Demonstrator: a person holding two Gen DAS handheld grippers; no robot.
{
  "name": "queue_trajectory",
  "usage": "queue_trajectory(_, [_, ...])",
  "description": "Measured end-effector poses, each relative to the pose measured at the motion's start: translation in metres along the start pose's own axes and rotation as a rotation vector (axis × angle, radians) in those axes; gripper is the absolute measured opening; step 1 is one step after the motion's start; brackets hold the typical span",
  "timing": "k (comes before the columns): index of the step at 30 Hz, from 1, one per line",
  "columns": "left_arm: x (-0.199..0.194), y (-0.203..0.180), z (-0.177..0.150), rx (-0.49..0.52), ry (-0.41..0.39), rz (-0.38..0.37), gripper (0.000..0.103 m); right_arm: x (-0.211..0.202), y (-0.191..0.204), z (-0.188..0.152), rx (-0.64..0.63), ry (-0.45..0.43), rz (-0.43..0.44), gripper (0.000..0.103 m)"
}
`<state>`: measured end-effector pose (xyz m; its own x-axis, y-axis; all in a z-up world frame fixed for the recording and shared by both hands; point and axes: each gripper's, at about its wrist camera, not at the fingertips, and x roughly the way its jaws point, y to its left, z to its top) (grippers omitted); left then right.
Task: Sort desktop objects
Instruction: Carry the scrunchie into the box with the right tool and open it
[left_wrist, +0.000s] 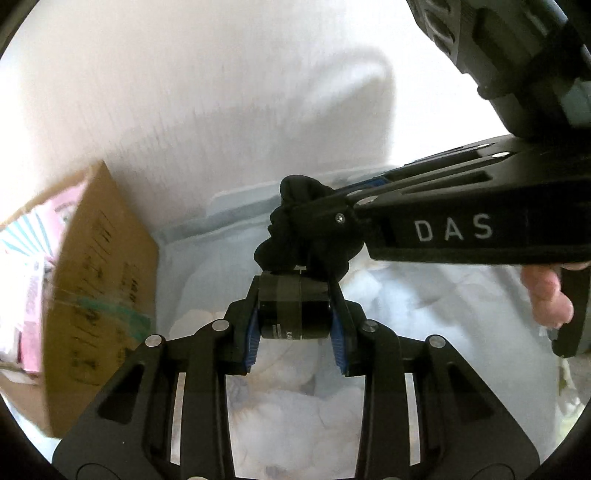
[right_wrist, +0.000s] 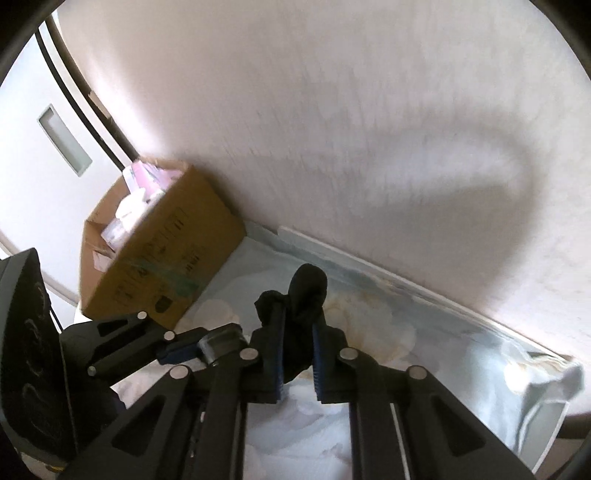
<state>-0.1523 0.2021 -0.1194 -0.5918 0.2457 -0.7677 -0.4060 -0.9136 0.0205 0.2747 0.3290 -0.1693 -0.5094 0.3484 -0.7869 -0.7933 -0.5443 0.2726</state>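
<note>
My left gripper (left_wrist: 294, 314) is shut on a black cylinder (left_wrist: 293, 308) with white lettering, held above the pale blue cloth-covered surface (left_wrist: 207, 266). It also shows in the right wrist view (right_wrist: 221, 343), where the cylinder (right_wrist: 223, 341) looks grey-black. My right gripper (right_wrist: 299, 332) is shut on a black fabric scrunchie (right_wrist: 303, 295). In the left wrist view the right gripper (left_wrist: 314, 218) comes in from the right, with the scrunchie (left_wrist: 295, 192) bunched at its tips just above the cylinder.
An open cardboard box (left_wrist: 92, 280) with pink and white packets stands at the left against the white wall (left_wrist: 184, 92); it also shows in the right wrist view (right_wrist: 162, 254). A crumpled pale cloth (right_wrist: 546, 384) lies at the right edge.
</note>
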Motion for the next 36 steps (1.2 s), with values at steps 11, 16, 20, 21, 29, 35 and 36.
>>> queue_trajectory(11, [-0.075, 0.011, 0.025, 0.01, -0.05, -0.073, 0.029, -0.058, 0.043, 0.019, 0.018, -0.058, -0.064, 0.011])
queue_trajectory(16, [-0.113, 0.028, 0.034, 0.01, -0.104, -0.07, 0.028, -0.082, 0.069, 0.039, 0.021, -0.115, -0.108, 0.011])
queue_trajectory(20, [-0.154, 0.096, 0.032, -0.012, -0.14, -0.056, 0.027, -0.093, 0.081, 0.059, 0.043, -0.153, -0.101, 0.011])
queue_trajectory(21, [-0.163, 0.108, 0.033, -0.016, -0.148, -0.042, 0.027, -0.094, 0.087, 0.065, 0.034, -0.159, -0.109, 0.011])
queue_trajectory(29, [-0.188, 0.176, 0.063, -0.054, -0.178, 0.062, 0.025, -0.083, 0.147, 0.103, -0.049, -0.177, -0.094, 0.011])
queue_trajectory(35, [-0.196, 0.23, 0.052, -0.085, -0.167, 0.105, 0.024, -0.061, 0.182, 0.119, -0.089, -0.16, -0.068, 0.011])
queue_trajectory(36, [-0.195, 0.237, 0.049, -0.092, -0.161, 0.108, 0.024, -0.058, 0.186, 0.121, -0.095, -0.157, -0.067, 0.011])
